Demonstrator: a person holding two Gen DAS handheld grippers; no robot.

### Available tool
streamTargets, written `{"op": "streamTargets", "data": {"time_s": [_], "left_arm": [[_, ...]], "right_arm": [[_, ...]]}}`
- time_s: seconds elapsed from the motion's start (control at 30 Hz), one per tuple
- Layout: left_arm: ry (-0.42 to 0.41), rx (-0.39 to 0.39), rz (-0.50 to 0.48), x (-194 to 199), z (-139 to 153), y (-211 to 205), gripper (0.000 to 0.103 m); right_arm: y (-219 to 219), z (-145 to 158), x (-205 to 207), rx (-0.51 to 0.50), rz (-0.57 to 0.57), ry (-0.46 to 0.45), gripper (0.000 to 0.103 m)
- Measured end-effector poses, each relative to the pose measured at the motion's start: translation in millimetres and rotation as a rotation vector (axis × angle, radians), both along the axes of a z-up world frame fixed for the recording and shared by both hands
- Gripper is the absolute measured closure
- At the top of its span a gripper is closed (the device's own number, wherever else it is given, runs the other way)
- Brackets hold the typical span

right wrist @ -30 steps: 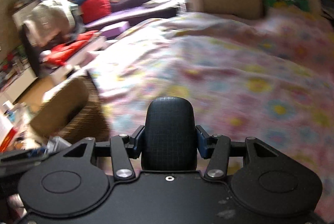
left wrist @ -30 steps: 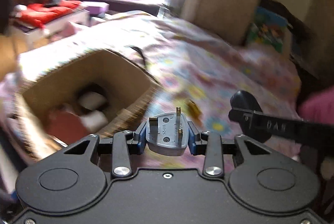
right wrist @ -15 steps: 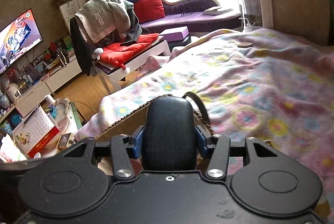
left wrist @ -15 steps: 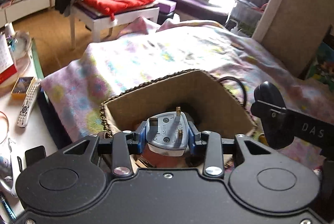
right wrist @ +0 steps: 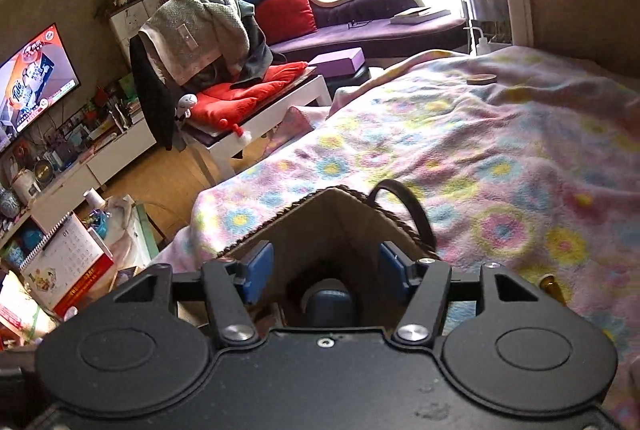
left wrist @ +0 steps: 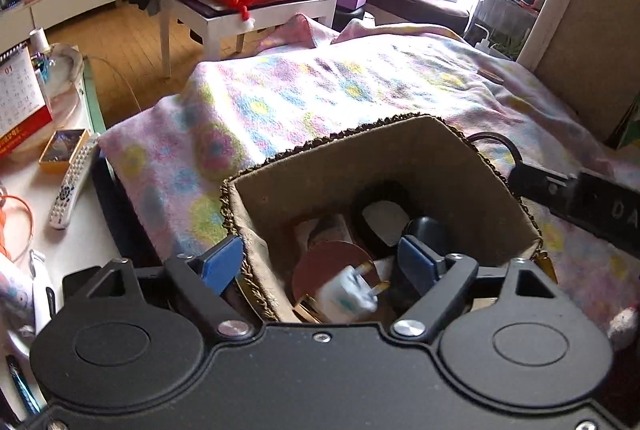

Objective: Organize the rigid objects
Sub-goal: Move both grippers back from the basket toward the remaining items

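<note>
A brown open basket (left wrist: pixel 280 185) with braided trim sits on the flowered blanket; it also shows in the right wrist view (right wrist: pixel 320 213). My left gripper (left wrist: pixel 320 262) is open above it. The grey plug (left wrist: pixel 352 294) is blurred inside the basket, above a brown round disc (left wrist: pixel 324 262). My right gripper (right wrist: pixel 326 270) is open over the basket too. The black rounded object (right wrist: pixel 332 304) lies inside below it and also shows in the left wrist view (left wrist: pixel 426 230). The right gripper's body (left wrist: pixel 580 197) crosses the left view's right side.
The blanket-covered bed (right wrist: pixel 500 157) stretches right. A small round wooden piece (right wrist: pixel 482 79) lies far on it, and an amber item (right wrist: pixel 554 288) beside the basket. A side table with a remote (left wrist: pixel 74 181) and calendar (left wrist: pixel 20 97) stands left. A white bench (right wrist: pixel 260 117) with red cushions is beyond.
Both grippers have opened over the basket. The plug has left the left gripper and the black object has left the right gripper; both are now inside the basket.
</note>
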State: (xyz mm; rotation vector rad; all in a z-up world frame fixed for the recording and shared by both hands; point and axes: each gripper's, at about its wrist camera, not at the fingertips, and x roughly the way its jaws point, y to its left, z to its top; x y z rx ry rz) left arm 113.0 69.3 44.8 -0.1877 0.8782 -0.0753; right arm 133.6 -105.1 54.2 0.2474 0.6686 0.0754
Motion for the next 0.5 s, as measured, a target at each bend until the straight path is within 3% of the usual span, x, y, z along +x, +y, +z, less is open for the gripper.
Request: {"op": "streamTargets", "data": {"time_s": [0.23, 0.37, 0.5], "left_arm": [[-0.051, 0.007, -0.022, -22, 13, -14, 0.014], [-0.115, 0.045, -0.071, -41, 26, -35, 0.006], [-0.160, 0.061, -0.142, -58, 33, -59, 0.004]], "right_arm": [[-23, -3, -28, -0.076, -0.048, -0.016, 0.039], [-45, -10, -52, -0.116, -0.106, -0.020, 0.036], [-72, -17, -79, -0.161, -0.183, -0.019, 0.032]]}}
